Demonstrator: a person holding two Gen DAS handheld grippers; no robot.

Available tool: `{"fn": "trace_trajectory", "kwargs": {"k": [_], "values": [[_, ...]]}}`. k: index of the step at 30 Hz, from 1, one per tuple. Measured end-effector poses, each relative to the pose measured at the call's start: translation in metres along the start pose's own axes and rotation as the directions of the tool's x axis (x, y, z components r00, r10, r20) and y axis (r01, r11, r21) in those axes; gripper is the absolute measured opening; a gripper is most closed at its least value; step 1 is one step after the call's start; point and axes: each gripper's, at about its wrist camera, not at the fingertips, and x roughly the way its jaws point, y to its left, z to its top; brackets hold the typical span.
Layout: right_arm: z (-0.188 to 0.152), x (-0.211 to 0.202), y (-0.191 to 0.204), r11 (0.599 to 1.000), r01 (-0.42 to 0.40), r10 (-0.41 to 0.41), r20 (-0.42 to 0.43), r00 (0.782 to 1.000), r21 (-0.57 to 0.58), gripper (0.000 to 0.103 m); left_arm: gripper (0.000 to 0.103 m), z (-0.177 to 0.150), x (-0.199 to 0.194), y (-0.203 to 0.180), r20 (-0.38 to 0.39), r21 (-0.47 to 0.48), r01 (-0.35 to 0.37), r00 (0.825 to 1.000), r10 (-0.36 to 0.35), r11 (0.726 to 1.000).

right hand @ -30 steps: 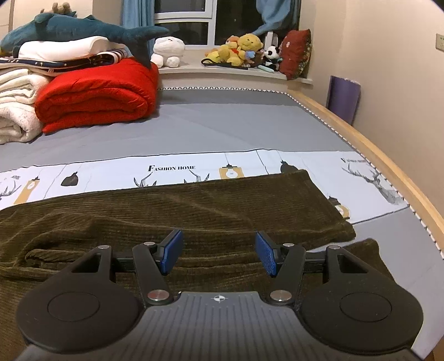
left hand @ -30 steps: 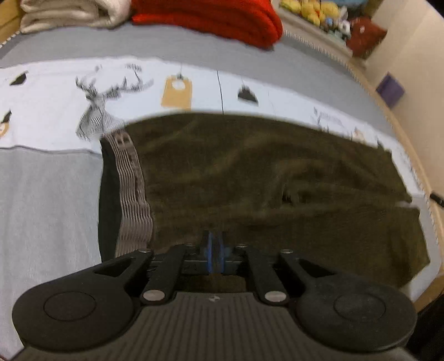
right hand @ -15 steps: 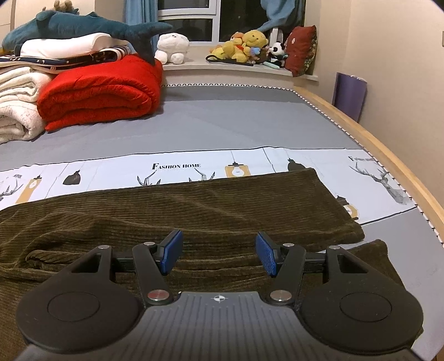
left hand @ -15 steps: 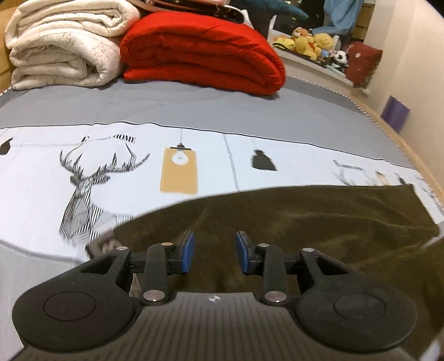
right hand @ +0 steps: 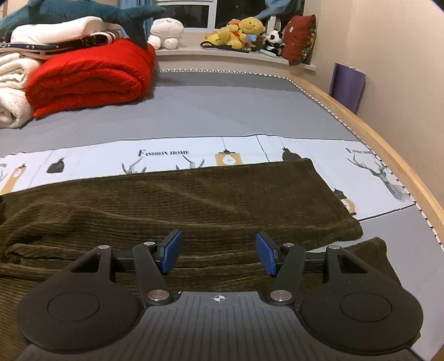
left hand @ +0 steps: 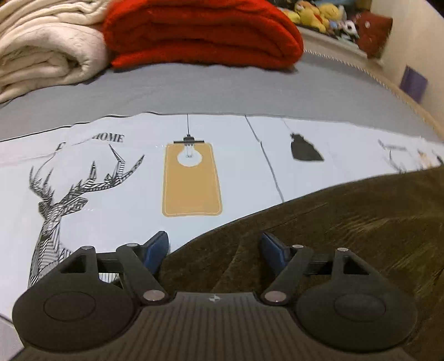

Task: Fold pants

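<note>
1. Left wrist view: the left gripper [left hand: 213, 247] hangs over the near edge of the dark olive corduroy pants [left hand: 347, 222]. Its jaws are opening; its blue pads [left hand: 156, 247] stand well apart and press on nothing. The cloth edge runs below the gap between them.
2. Left wrist view: the pants fill the lower right of the frame and lie on the bed [left hand: 222, 89]. The frame is slightly blurred.
3. Left wrist view: the bed sheet carries a pale printed band with a deer drawing [left hand: 69, 194] and a yellow lamp tag [left hand: 191, 180].
4. Left wrist view: a folded red blanket [left hand: 199, 33] and a rolled cream blanket [left hand: 47, 52] lie at the far side of the bed, touching each other.
5. Right wrist view: the right gripper [right hand: 219, 254] is held over the pants [right hand: 194, 200]. Its jaws are spread, with nothing between the pads.
6. Right wrist view: the pants lie flat across the bed [right hand: 222, 111], one leg laid over the other. The upper leg's hem ends near the right; the lower leg's end shows beyond it, near the wooden bed rail [right hand: 388, 150].
7. Right wrist view: the red blanket [right hand: 91, 77] sits far left, with a plush shark [right hand: 83, 14] on the stack behind it. Plush toys [right hand: 244, 32] and a red cushion [right hand: 299, 39] line the window sill.
</note>
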Motion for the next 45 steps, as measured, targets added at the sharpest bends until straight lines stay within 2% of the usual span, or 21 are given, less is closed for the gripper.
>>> {"fn": "trace_trajectory", "kwargs": {"k": [2, 3, 4, 5, 6, 8, 11, 15, 19, 22, 26, 30, 32, 33, 35, 37, 39, 41, 45], "values": [[-0.001, 0.002, -0.002, 1.0, 0.008, -0.008, -0.008, 1.0, 0.001, 0.06, 0.077, 0.0, 0.009, 0.004, -0.025, -0.006, 0.027, 0.999, -0.027, 1.0], [-0.001, 0.003, -0.003, 1.0, 0.012, -0.012, -0.012, 1.0, 0.002, 0.06, 0.072, -0.001, 0.01, 0.005, -0.016, -0.001, 0.037, 0.999, -0.037, 0.999], [-0.002, 0.004, -0.003, 1.0, 0.016, -0.016, -0.016, 1.0, 0.001, 0.06, 0.048, 0.0, 0.01, 0.005, -0.008, 0.011, 0.059, 0.998, -0.059, 0.998], [-0.002, 0.005, -0.004, 1.0, 0.02, -0.02, -0.018, 1.0, -0.001, 0.06, 0.028, 0.001, 0.01, 0.003, -0.012, 0.021, 0.105, 0.994, -0.105, 0.994], [-0.002, 0.005, -0.004, 1.0, 0.026, -0.026, -0.019, 0.999, -0.002, 0.06, 0.025, 0.003, 0.008, -0.002, -0.019, 0.037, 0.117, 0.993, -0.117, 0.992], [-0.002, 0.006, -0.005, 1.0, 0.03, -0.03, -0.021, 0.999, 0.005, 0.06, 0.019, 0.003, 0.005, -0.015, -0.021, 0.112, 0.08, 0.997, -0.078, 0.99], [-0.002, 0.007, -0.008, 0.999, 0.045, -0.045, -0.019, 0.999, 0.015, 0.06, 0.015, 0.001, -0.006, -0.025, -0.021, 0.162, 0.056, 0.998, -0.054, 0.985], [-0.001, 0.007, -0.014, 0.997, 0.061, -0.06, -0.022, 0.998, 0.054, 0.06, 0.013, 0.006, -0.042, -0.034, 0.004, 0.161, 0.054, 0.998, -0.056, 0.985], [-0.003, 0.003, -0.02, 0.994, 0.071, -0.07, -0.02, 0.997, 0.087, 0.059, 0.012, -0.003, -0.1, -0.054, 0.022, 0.191, 0.069, 0.997, -0.075, 0.979], [-0.005, -0.002, -0.026, 0.991, 0.064, -0.063, -0.012, 0.998, 0.116, 0.056, 0.012, -0.029, -0.156, -0.074, 0.021, 0.204, 0.095, 0.995, -0.101, 0.974], [-0.007, -0.012, -0.038, 0.984, 0.035, -0.036, 0.001, 0.999, 0.174, 0.054, 0.01, -0.081, -0.222, -0.097, -0.011, 0.207, 0.123, 0.992, -0.124, 0.971], [-0.014, -0.025, -0.047, 0.978, -0.005, -0.001, 0.028, 1.0, 0.209, 0.053, 0.01, -0.134, -0.258, -0.104, -0.066, 0.136, 0.141, 0.989, -0.133, 0.981], [-0.017, -0.028, -0.051, 0.975, -0.021, 0.016, 0.027, 1.0, 0.221, 0.053, 0.011, -0.149, -0.273, -0.097, -0.059, 0.042, 0.161, 0.986, -0.158, 0.986], [-0.018, -0.029, -0.054, 0.972, -0.031, 0.025, 0.025, 0.999, 0.232, 0.054, 0.013, -0.155, -0.281, -0.091, -0.049, -0.015, 0.165, 0.985, -0.165, 0.986], [-0.018, -0.032, -0.058, 0.965, -0.048, 0.041, 0.033, 0.999, 0.259, 0.054, 0.026, -0.165, -0.302, -0.079, -0.021, -0.117, 0.153, 0.987, -0.157, 0.981], [-0.02, -0.032, -0.062, 0.954, -0.064, 0.055, 0.037, 0.998, 0.292, 0.054, 0.027, -0.169, -0.322, -0.07, 0.013, -0.169, 0.15, 0.989, -0.15, 0.974], [-0.022, -0.032, -0.067, 0.936, -0.084, 0.072, 0.049, 0.996, 0.341, 0.054, 0.03, -0.168, -0.341, -0.065, 0.04, -0.179, 0.131, 0.991, -0.126, 0.975], [-0.023, -0.031, -0.071, 0.914, -0.098, 0.078, 0.068, 0.995, 0.393, 0.053, 0.038, -0.164, -0.354, -0.062, 0.061, -0.17, 0.122, 0.992, -0.113, 0.978], [-0.023, -0.04, -0.082, 0.85, -0.149, 0.08, 0.156, 0.985, 0.506, 0.049, 0.044, -0.157, -0.364, -0.063, 0.127, -0.119, 0.144, 0.984, -0.129, 0.982]]}}
